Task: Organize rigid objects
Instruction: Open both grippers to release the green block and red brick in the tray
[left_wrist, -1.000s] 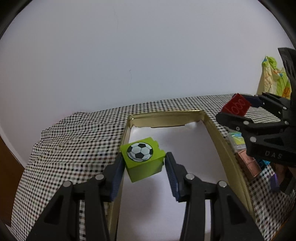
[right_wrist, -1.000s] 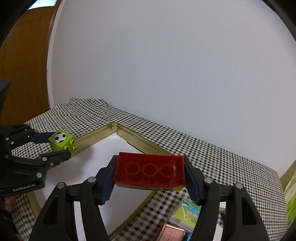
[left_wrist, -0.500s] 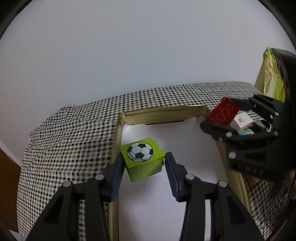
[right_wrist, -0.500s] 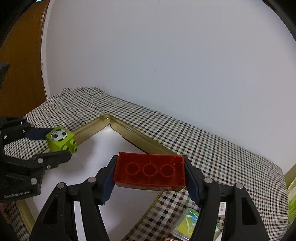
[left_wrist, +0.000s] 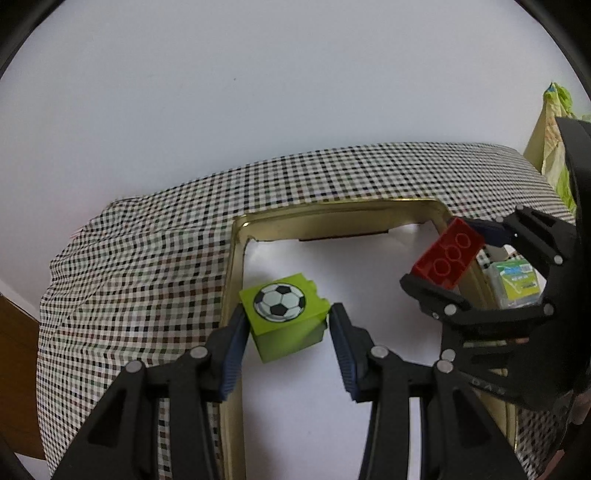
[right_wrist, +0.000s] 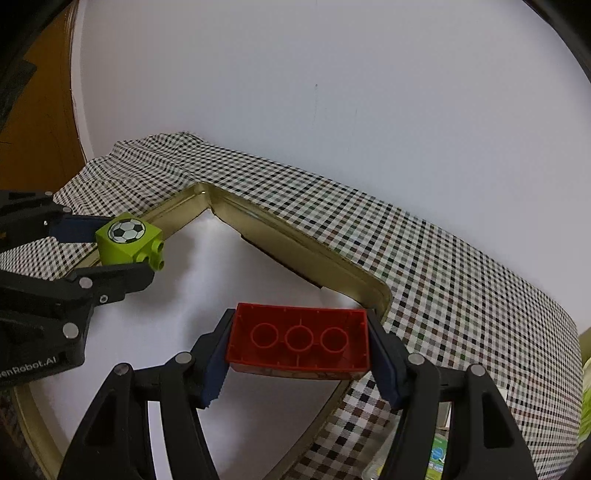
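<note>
left hand-held gripper (left_wrist: 286, 321) grasping green football block (left_wrist: 284, 314), frame centre, over gold tray (left_wrist: 232, 266) | right hand-held gripper (right_wrist: 299, 350) clenched on red brick (right_wrist: 299, 341), lower centre, above tray's right rim

Lighting was soft, even, fairly dim; wall (left_wrist: 258, 92) read grey-white. Faint shadows fell on the tray floor (right_wrist: 207, 266) ahead of the fingers. Small glint on the tray rim (right_wrist: 202, 192). Heavy fisheye bending, black vignette at corners. Slight softness overall.
</note>
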